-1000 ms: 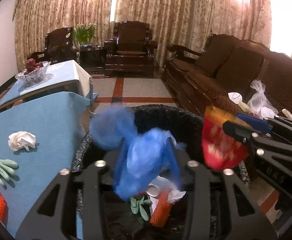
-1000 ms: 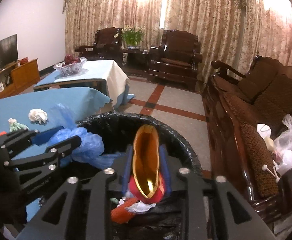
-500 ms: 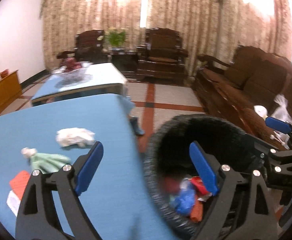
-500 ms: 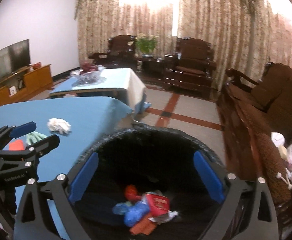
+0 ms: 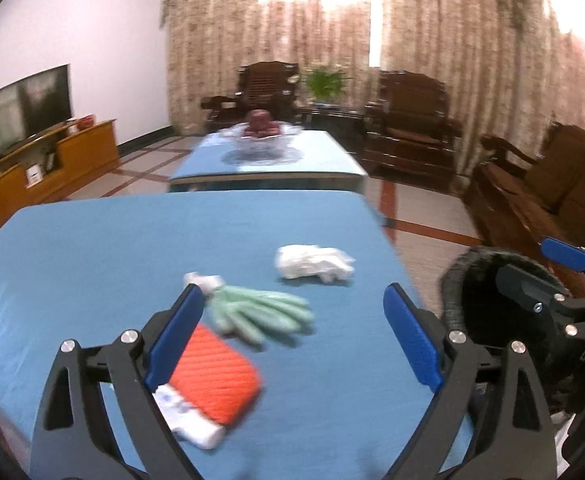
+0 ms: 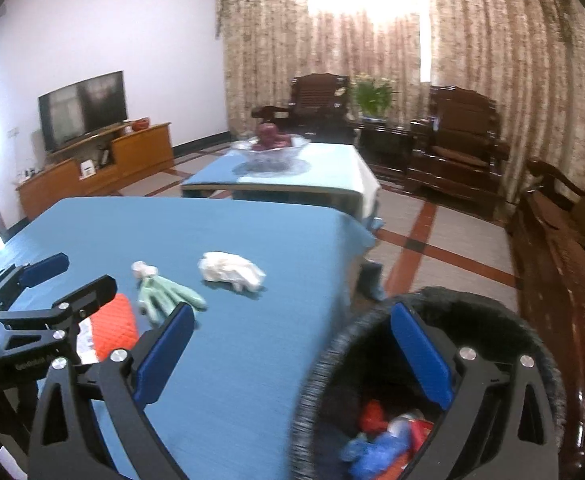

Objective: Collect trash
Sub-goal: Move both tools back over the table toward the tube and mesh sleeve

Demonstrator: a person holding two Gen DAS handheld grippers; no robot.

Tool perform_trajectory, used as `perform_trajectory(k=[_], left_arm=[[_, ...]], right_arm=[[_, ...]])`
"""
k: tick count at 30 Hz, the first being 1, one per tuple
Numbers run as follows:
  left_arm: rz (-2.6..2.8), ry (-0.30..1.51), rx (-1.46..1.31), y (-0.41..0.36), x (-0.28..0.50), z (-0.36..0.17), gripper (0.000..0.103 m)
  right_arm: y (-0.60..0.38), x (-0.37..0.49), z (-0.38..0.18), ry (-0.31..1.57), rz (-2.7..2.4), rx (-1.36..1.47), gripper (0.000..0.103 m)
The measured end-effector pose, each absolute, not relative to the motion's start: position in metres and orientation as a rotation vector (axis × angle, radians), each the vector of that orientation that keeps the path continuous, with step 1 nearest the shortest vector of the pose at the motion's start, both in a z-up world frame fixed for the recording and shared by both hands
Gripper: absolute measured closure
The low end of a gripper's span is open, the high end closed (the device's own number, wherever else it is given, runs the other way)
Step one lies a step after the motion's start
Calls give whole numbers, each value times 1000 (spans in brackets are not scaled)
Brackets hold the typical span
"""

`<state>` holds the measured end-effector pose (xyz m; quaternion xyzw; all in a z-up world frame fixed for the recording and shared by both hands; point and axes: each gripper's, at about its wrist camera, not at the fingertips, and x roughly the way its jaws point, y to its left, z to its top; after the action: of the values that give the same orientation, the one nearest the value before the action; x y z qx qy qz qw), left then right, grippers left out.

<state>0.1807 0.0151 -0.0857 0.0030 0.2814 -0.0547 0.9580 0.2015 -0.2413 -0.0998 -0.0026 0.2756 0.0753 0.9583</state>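
on the blue tablecloth [image 5: 92,248] lie a pale green rubber glove [image 5: 260,312], a crumpled white tissue [image 5: 312,262] and a flat orange packet [image 5: 216,376], so the left gripper [image 5: 292,336], spread empty like the right gripper [image 6: 292,354] near the black-lined trash bin [image 6: 492,308], should straddle one piece low before pinching.

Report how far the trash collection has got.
Done: blue, red and orange scraps already lie in the black-lined bin. In hand: nothing; the left claw and right claw are both open and empty. Left on the blue table: the white crumpled paper, green glove and orange packet.
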Motion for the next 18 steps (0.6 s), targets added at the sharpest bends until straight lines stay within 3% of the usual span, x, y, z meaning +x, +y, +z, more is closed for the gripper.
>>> perform_trajectory(k=[18], left_arm=[[95,656,-38,137,176,-122,14]], right_arm=[[-158,230,-133,568,299,-31,7]])
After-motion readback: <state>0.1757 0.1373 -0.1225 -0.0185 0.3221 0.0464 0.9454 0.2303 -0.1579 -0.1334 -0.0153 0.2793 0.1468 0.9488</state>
